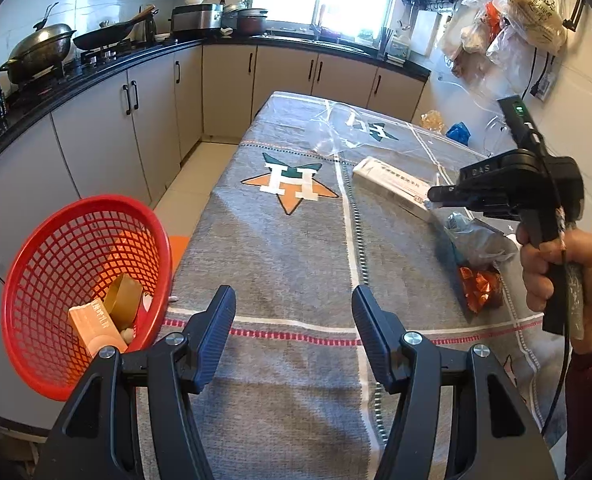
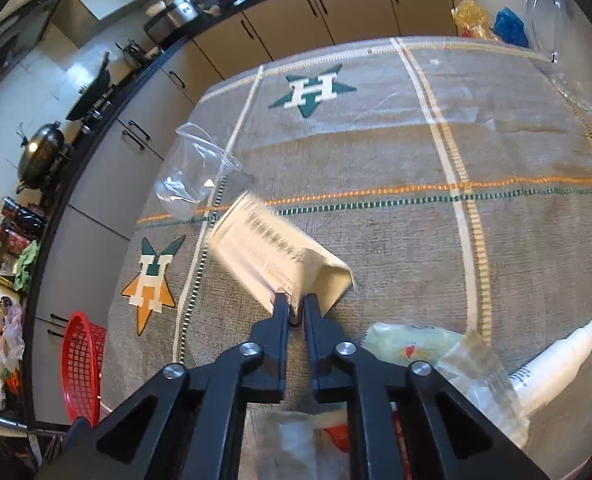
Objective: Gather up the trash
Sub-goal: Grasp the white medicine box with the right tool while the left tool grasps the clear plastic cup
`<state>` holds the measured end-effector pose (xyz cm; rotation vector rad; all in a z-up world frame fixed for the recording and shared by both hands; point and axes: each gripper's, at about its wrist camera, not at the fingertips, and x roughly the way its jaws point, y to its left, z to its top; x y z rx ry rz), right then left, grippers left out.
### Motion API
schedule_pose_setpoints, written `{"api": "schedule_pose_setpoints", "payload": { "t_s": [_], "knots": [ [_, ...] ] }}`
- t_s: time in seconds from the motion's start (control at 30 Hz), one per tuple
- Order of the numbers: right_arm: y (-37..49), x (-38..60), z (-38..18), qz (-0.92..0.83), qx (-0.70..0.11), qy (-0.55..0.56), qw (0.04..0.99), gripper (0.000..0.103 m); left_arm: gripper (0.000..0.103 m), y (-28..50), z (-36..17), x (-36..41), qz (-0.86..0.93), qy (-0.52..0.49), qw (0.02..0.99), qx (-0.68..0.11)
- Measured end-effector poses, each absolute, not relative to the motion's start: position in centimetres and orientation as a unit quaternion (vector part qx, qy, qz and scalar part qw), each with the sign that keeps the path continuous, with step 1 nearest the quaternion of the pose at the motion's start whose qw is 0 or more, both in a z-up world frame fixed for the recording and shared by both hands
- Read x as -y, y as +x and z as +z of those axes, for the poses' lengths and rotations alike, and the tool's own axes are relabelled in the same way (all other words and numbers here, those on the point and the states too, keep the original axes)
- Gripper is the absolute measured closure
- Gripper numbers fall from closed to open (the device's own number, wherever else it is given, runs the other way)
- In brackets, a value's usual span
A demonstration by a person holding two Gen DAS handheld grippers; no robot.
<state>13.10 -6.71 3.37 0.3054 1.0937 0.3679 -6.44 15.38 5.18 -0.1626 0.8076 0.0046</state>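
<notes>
Left wrist view: the left tongs [image 1: 294, 312] hang over the worktop [image 1: 280, 248] with ribbed dark pads set moderately apart and only bare cloth between them. The cloth is a coarse grey weave with white, red and green woven lines and star emblems bearing an H. At the worktop's left edge a round red plastic mesh basket [image 1: 80, 280] tilts toward the camera; inside lie a peach carton [image 1: 94, 330] and a brown tape roll [image 1: 124, 296]. To the right, a hand [image 1: 563, 276] grips the handle of the right tongs [image 1: 431, 196], whose tips rest on a long white cardboard box [image 1: 387, 182]. Beyond the box lies a clear plastic cup [image 1: 341, 128] on its side; nearer, a crumpled clear bag [image 1: 477, 240] and an orange foil wrapper [image 1: 479, 286] lie just beside each other.

Right wrist view: the right tongs [image 2: 296, 300] are pinched nearly together on the near end of the white cardboard box [image 2: 272, 252], which is printed with dark text and looks blurred. A white tube [image 2: 555, 364] lies at lower right, beside crinkled plastic packaging [image 2: 435, 348].
</notes>
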Motion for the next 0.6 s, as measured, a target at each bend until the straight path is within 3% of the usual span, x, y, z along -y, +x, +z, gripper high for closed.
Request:
{"api": "schedule_pose_setpoints", "payload": {
  "t_s": [0.17, 0.4, 0.6],
  "knots": [
    [11.1, 9.0, 5.3, 0.196, -0.469, 0.165, 0.845, 0.097, 0.042, -5.6, 5.8, -14.3, -0.005, -0.079, 0.914, -0.397],
    [7.8, 13.0, 8.3, 0.250, -0.389, 0.198, 0.864, 0.097, 0.029, -2.5, 8.4, -11.7, -0.012, -0.058, 0.918, -0.391],
    [7.7, 16.7, 7.5, 0.251, -0.370, 0.234, 0.863, 0.097, 0.028, 2.7, 10.2, -10.3, -0.022, -0.072, 0.913, -0.400]
  ]
}}
